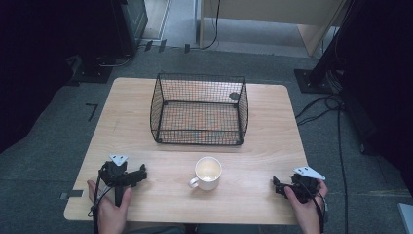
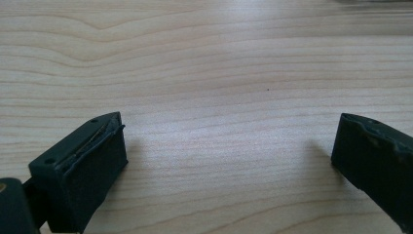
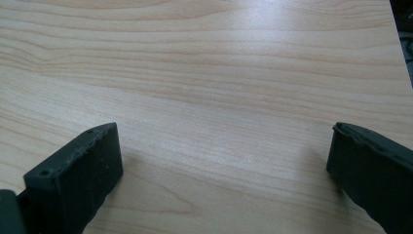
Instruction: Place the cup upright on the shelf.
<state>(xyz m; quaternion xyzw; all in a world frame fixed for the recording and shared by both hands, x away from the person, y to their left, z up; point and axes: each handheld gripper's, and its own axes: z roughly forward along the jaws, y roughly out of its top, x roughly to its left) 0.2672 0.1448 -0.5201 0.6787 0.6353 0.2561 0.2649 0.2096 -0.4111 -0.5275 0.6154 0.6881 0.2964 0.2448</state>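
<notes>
My left gripper (image 1: 127, 176) rests low on the worktop (image 1: 263, 126) near its front left corner, jaws spread wide with bare wood between them in the left gripper view (image 2: 229, 161). My right gripper (image 1: 287, 187) sits near the front right edge, its 2 jaws likewise spread and holding nothing in the right gripper view (image 3: 224, 165). Between the 2 grippers, well apart from each, I see a white mug (image 1: 206, 173) standing upright, handle turned toward the front left. Behind the mug, near the worktop's middle, stands a black wire basket (image 1: 198, 108), apart from the mug.
</notes>
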